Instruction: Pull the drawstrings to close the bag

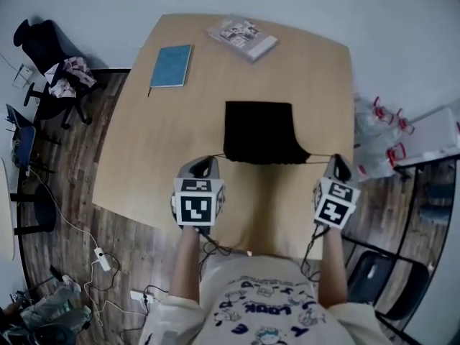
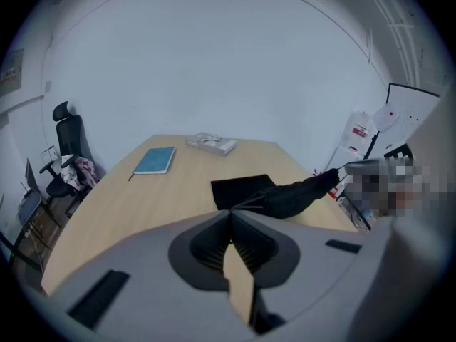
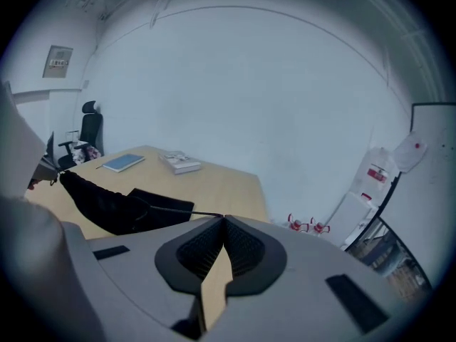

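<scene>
As each cord runs taut from the bag's gathered mouth, the left tool (image 1: 205, 164) is clamped shut on the left drawstring (image 1: 218, 157) and the right tool (image 1: 338, 162) is clamped shut on the right drawstring (image 1: 320, 161). The black drawstring bag (image 1: 259, 129) lies on the worktop (image 1: 309, 77) between the two tools and slightly ahead of them, its bunched mouth nearest the tool tips. A blue notebook (image 1: 171, 66) lies well ahead of the left tool.
</scene>
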A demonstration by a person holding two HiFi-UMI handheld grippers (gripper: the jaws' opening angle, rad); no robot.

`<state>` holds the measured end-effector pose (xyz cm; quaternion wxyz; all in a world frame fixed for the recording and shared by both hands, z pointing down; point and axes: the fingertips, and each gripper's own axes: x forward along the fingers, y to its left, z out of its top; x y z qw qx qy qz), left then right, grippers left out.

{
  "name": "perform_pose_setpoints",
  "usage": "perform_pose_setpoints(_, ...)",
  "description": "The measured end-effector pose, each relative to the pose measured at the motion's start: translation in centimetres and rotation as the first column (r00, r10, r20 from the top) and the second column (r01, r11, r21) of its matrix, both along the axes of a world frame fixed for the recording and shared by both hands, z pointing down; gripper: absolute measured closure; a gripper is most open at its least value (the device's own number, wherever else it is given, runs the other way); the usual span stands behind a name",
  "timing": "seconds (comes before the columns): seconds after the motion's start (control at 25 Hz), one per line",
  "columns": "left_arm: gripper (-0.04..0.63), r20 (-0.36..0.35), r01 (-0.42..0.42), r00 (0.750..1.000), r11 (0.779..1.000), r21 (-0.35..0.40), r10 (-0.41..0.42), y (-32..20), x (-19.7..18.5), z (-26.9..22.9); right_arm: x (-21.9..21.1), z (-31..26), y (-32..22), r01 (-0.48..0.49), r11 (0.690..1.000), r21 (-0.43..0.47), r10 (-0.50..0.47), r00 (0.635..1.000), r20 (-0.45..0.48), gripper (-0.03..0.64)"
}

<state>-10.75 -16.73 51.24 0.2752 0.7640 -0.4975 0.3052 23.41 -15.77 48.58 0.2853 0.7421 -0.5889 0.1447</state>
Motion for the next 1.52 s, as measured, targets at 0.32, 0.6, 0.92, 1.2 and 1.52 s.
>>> perform_pose_setpoints(0.32,0.591,0.098,0.157,0.981,0.980,0.123,-0.169,-1.8,-3.2,-3.5,1.1,-4.2,-0.6,-0.105,0.990,0.096,0.105,0.994,-0.001,0.612)
perform_pose_setpoints(0.6,0.591,0.118,0.273,0.948,0.945,0.181,-0.296,-2.8,-6.0,-5.1,3.0,-6.8,-0.4,-0.193,0.963,0.186,0.196,0.981,0.006,0.612)
perform_pose_setpoints(0.92,0.591,0.150,0.347,0.914,0.918,0.191,-0.377,-3.2,-9.1,-5.6,5.6,-7.5,0.3,-0.279,0.937,0.210,0.277,0.960,0.040,0.614)
perform_pose_setpoints(1.2,0.591,0.140,0.386,0.901,0.907,0.171,-0.410,-3.2,-10.4,-5.2,7.0,-8.0,0.1,-0.298,0.926,0.231,0.296,0.954,0.044,0.612)
perform_pose_setpoints(1.52,0.591,0.167,0.375,0.898,0.907,0.191,-0.407,-3.5,-10.5,-5.5,7.1,-7.0,-0.1,-0.296,0.933,0.203,0.285,0.955,0.081,0.612)
